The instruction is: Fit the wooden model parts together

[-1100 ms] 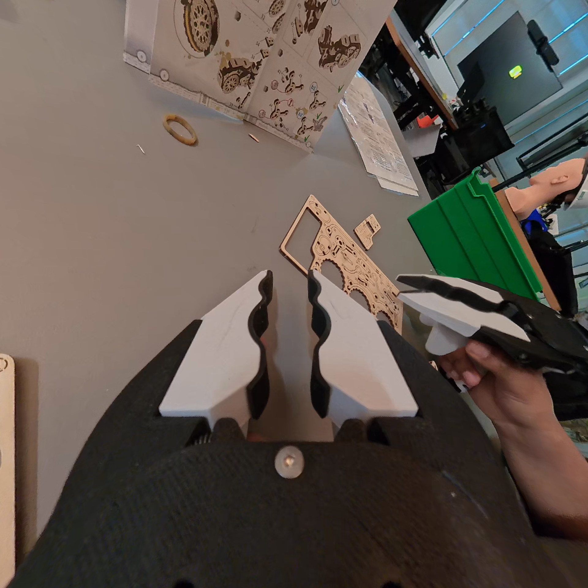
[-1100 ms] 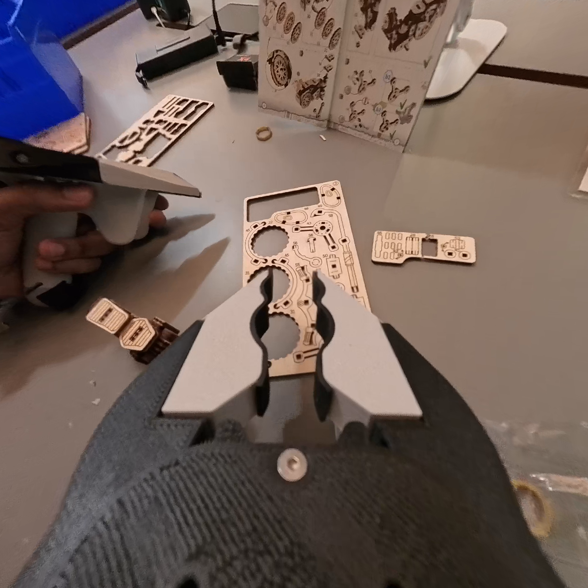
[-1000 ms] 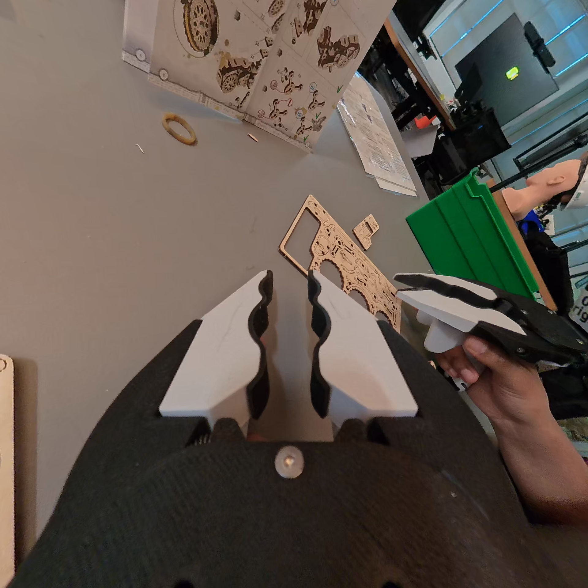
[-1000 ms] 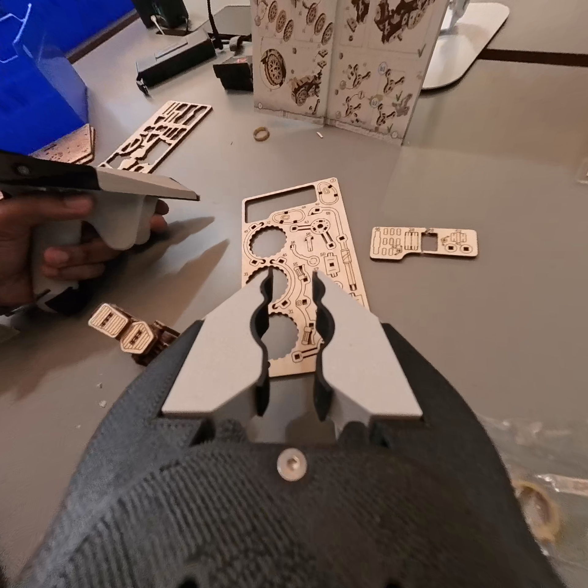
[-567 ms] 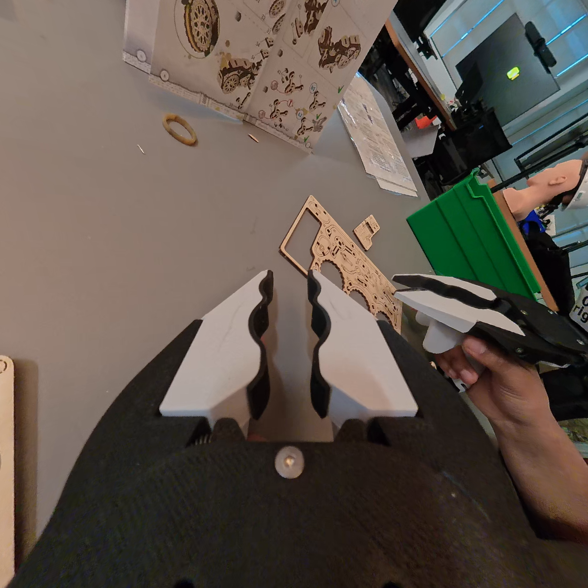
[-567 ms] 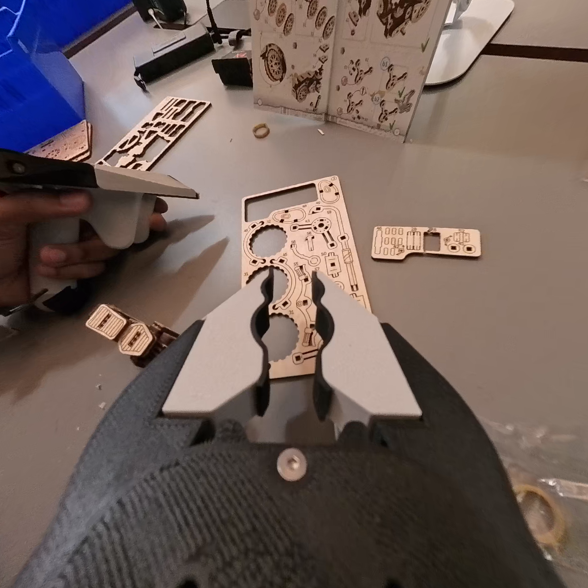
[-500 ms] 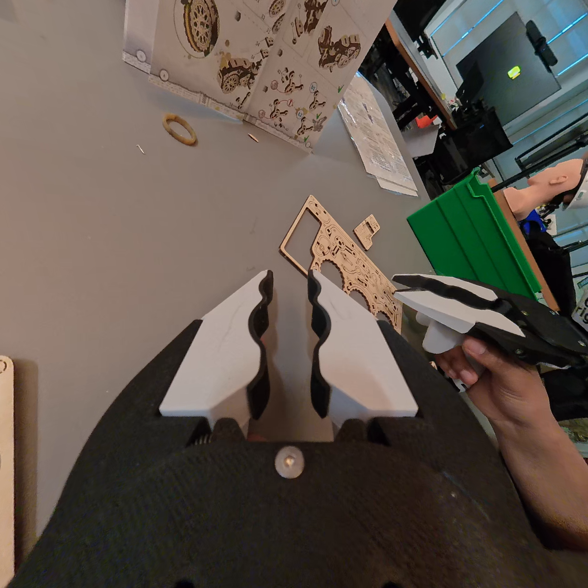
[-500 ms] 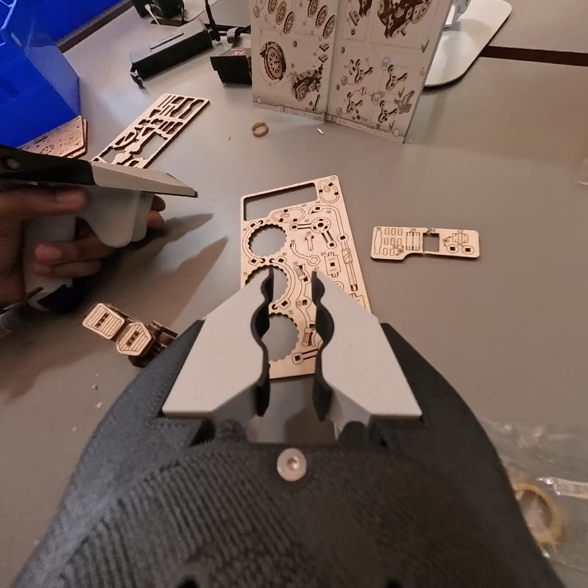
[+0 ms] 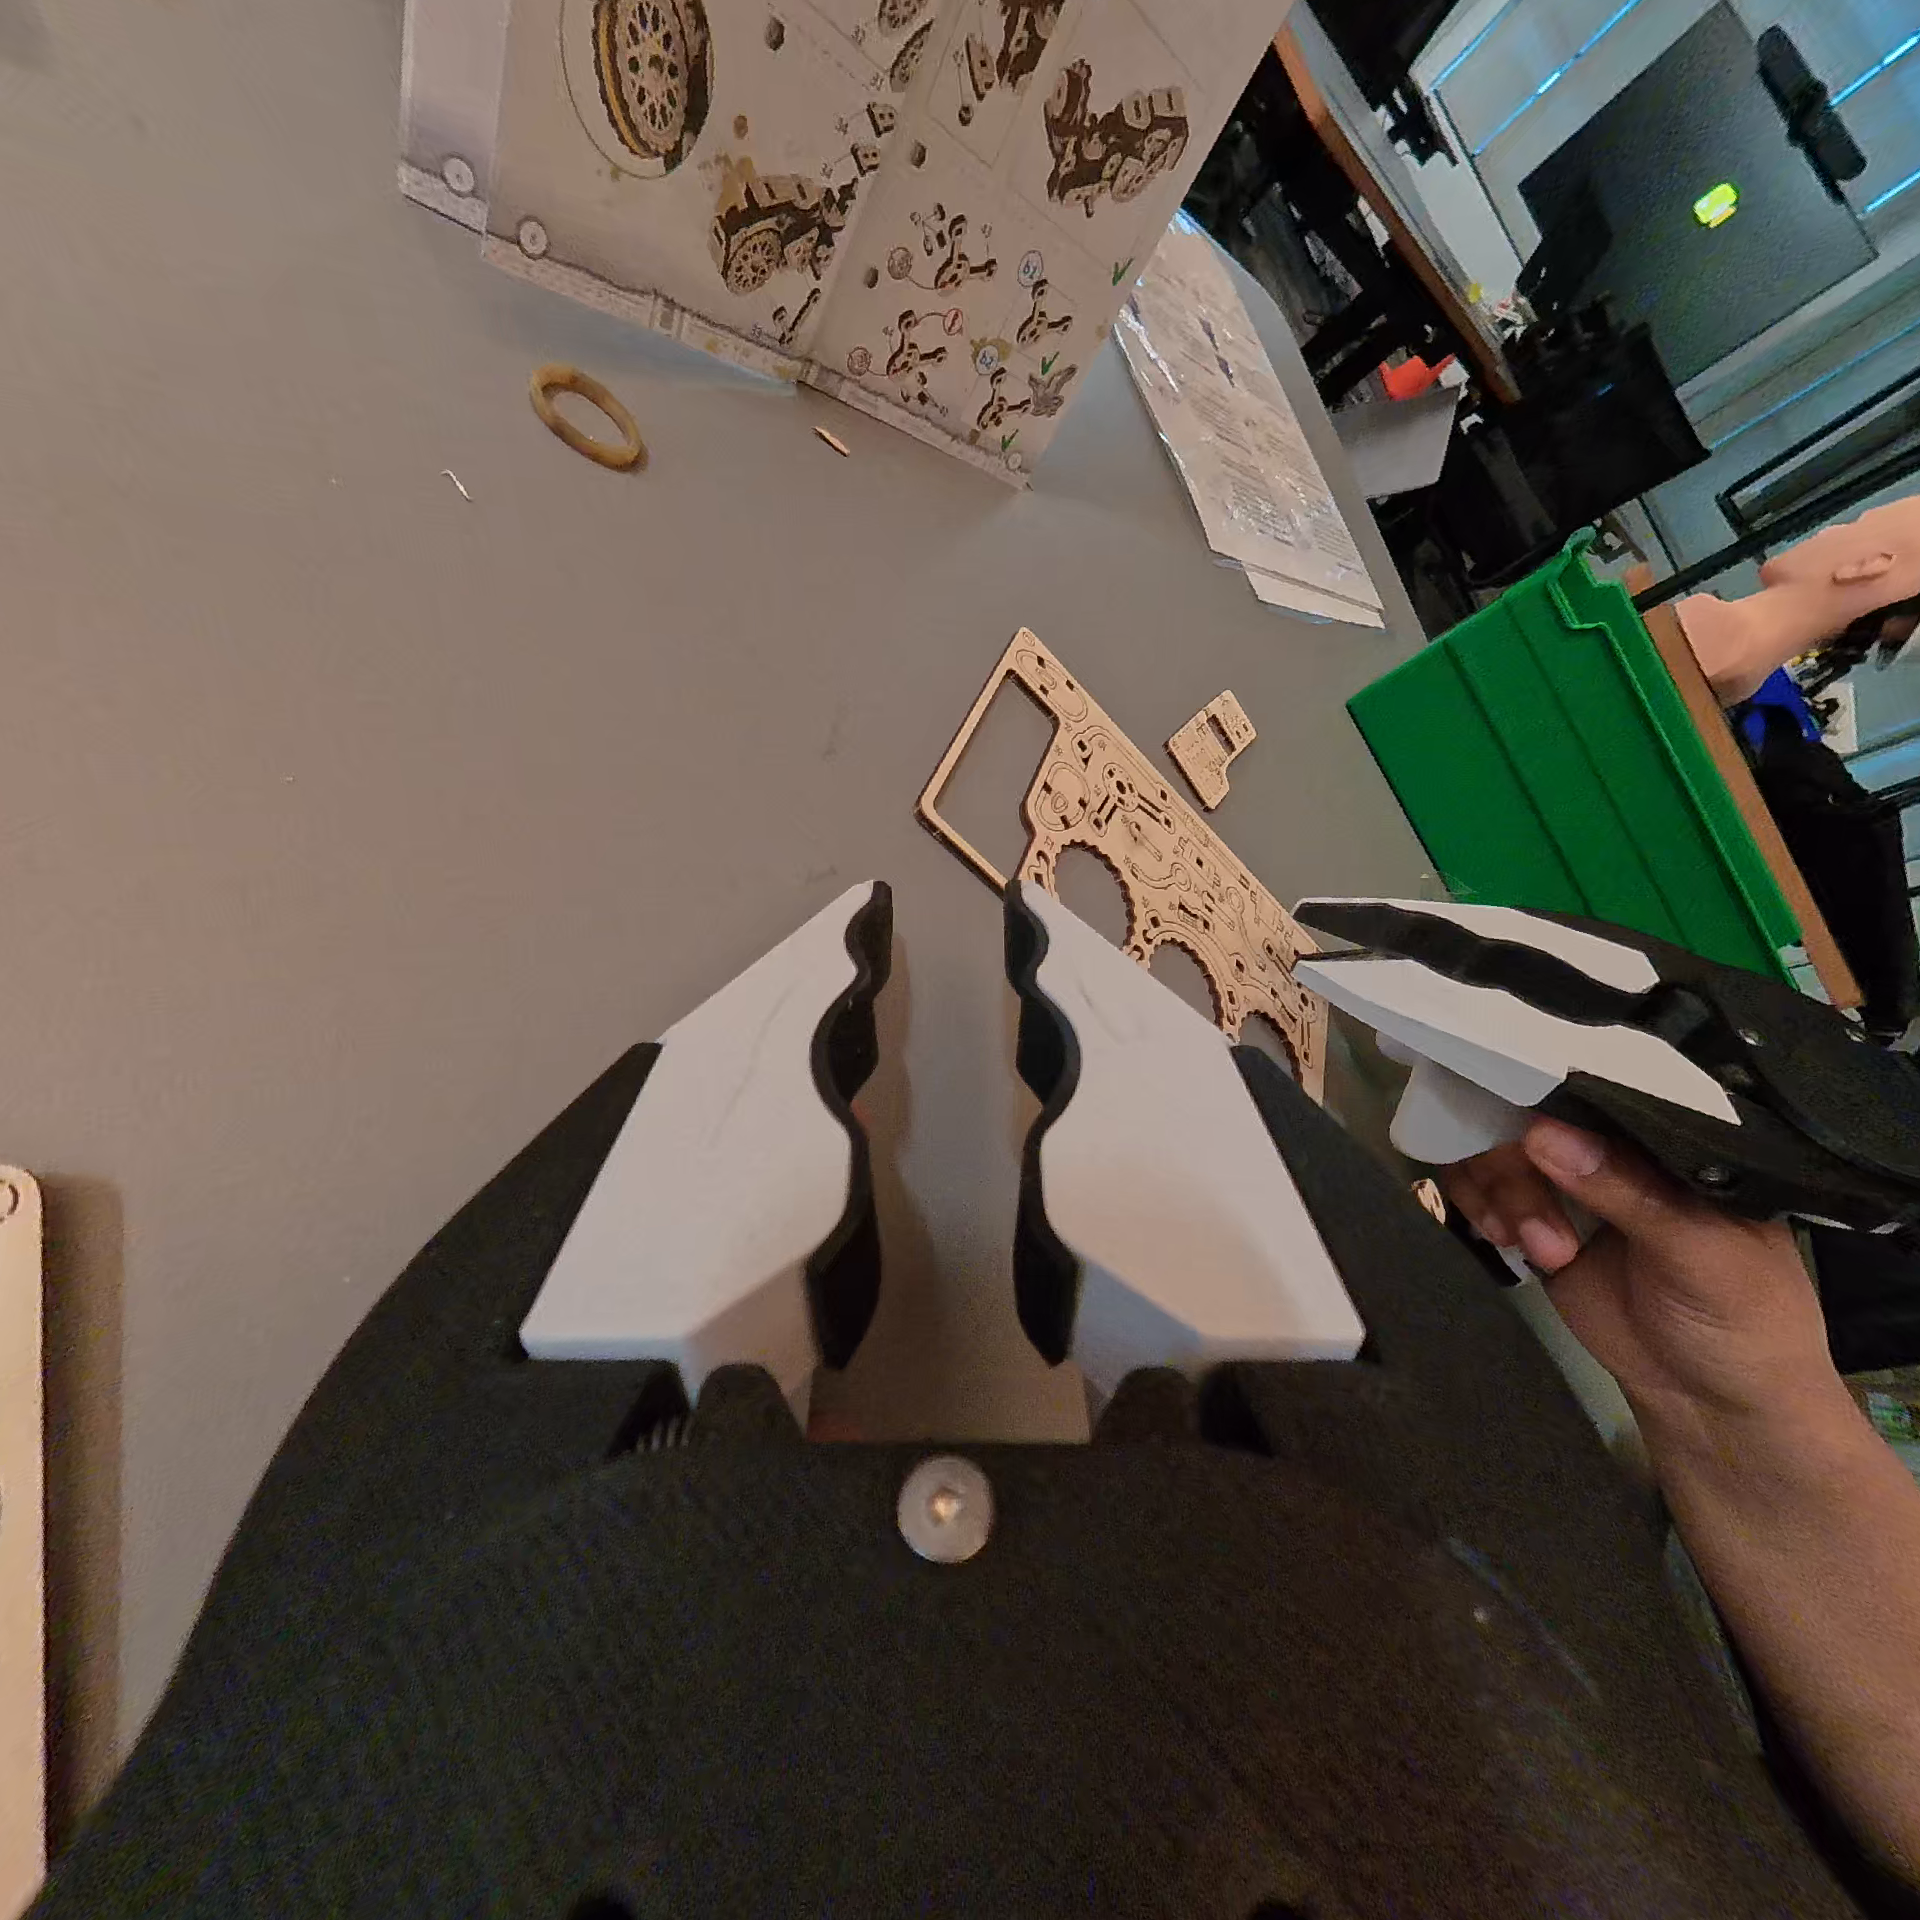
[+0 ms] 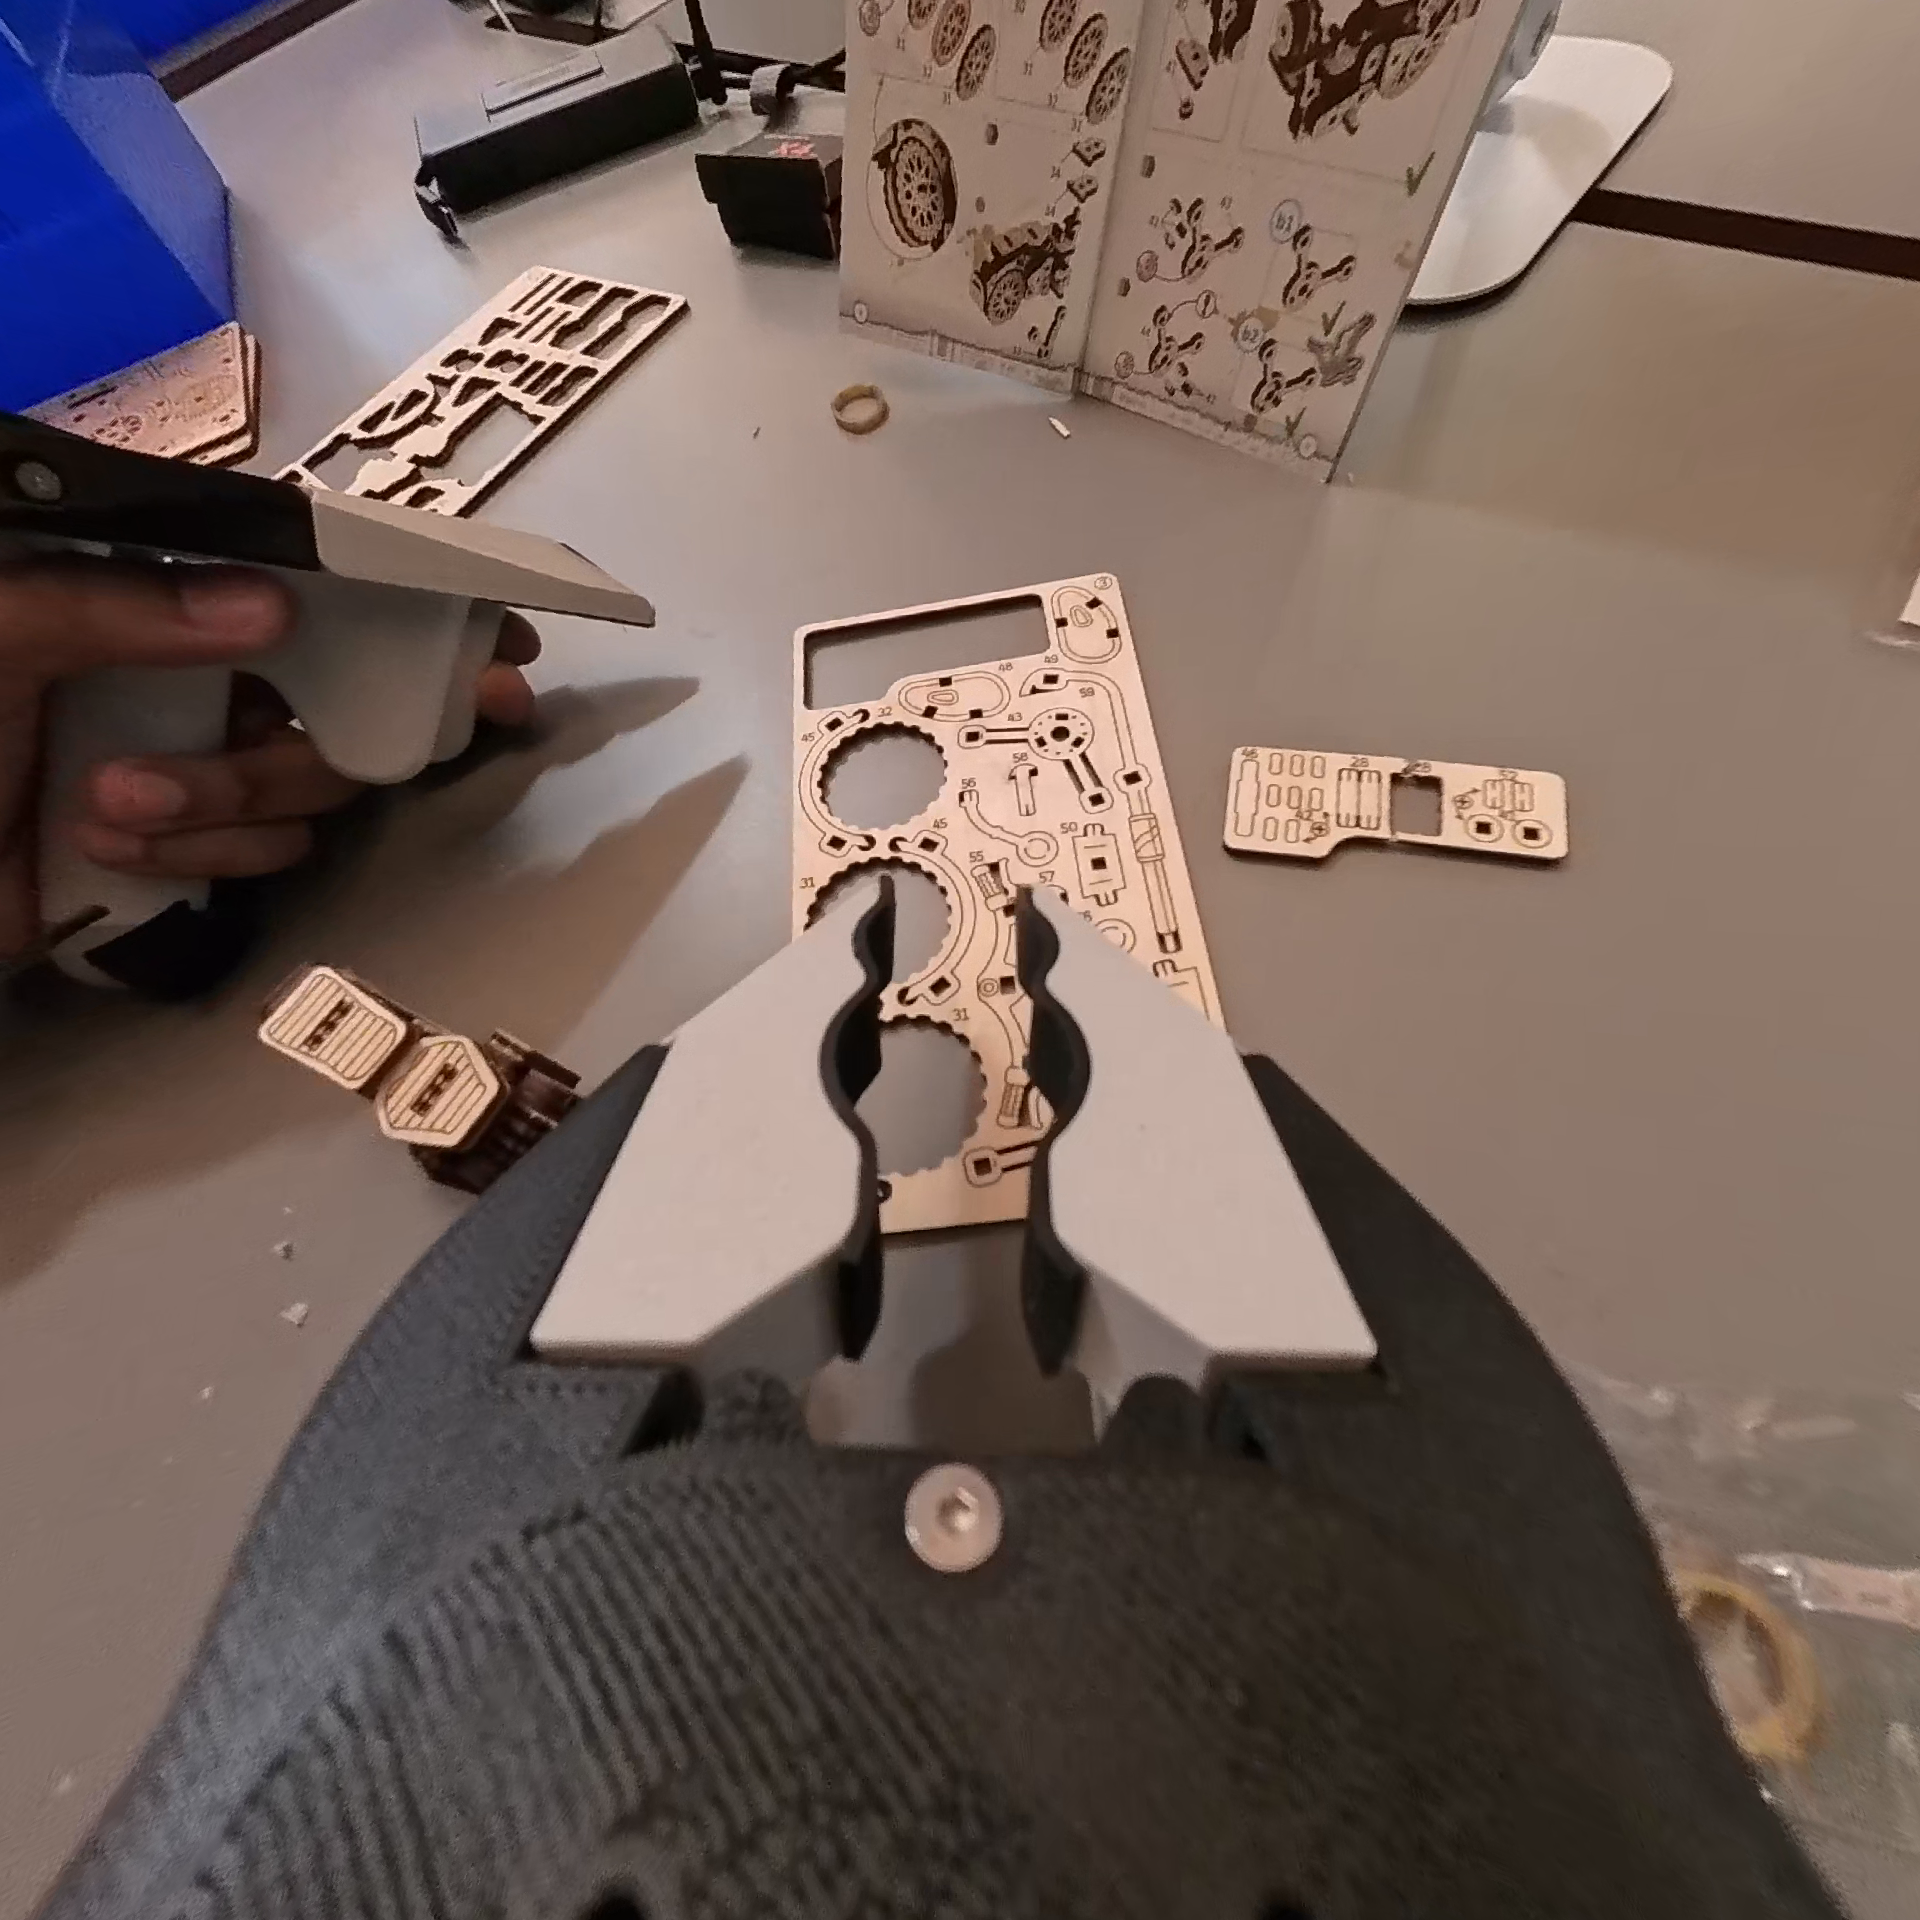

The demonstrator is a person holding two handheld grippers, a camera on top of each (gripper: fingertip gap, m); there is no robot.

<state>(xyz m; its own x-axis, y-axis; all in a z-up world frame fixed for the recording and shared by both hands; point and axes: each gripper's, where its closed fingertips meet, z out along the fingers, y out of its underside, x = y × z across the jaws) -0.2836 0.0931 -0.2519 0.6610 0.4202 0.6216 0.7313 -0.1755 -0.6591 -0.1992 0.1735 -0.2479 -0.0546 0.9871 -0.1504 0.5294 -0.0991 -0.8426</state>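
A wooden part sheet point(image 10: 1049, 831) with gear-shaped cutouts lies flat on the grey table, also in the left wrist view point(image 9: 1143, 842). My right gripper point(image 10: 954, 894) is open and empty, hovering over the sheet's near end; it shows from the side in the left wrist view point(image 9: 1311, 940). A small partly built wooden model point(image 10: 416, 1081) lies left of it. My left gripper point(image 9: 948, 904) is open and empty above bare table, left of the sheet; it also shows in the right wrist view point(image 10: 623, 608). A small broken-off sheet piece point(image 10: 1288, 800) lies to the right.
An instruction booklet point(image 10: 1122, 208) stands at the back, a small ring point(image 10: 860, 407) before it. An emptied sheet point(image 10: 488, 395) and a blue box point(image 10: 94, 208) are at left. A green bin point(image 9: 1558, 758) stands past the table edge. A plastic bag point(image 10: 1745, 1662) lies near right. The grippers' ends are close to 12 cm from one another.
Almost nothing. Both grippers stay open and empty; the right one only sways slightly over the sheet.
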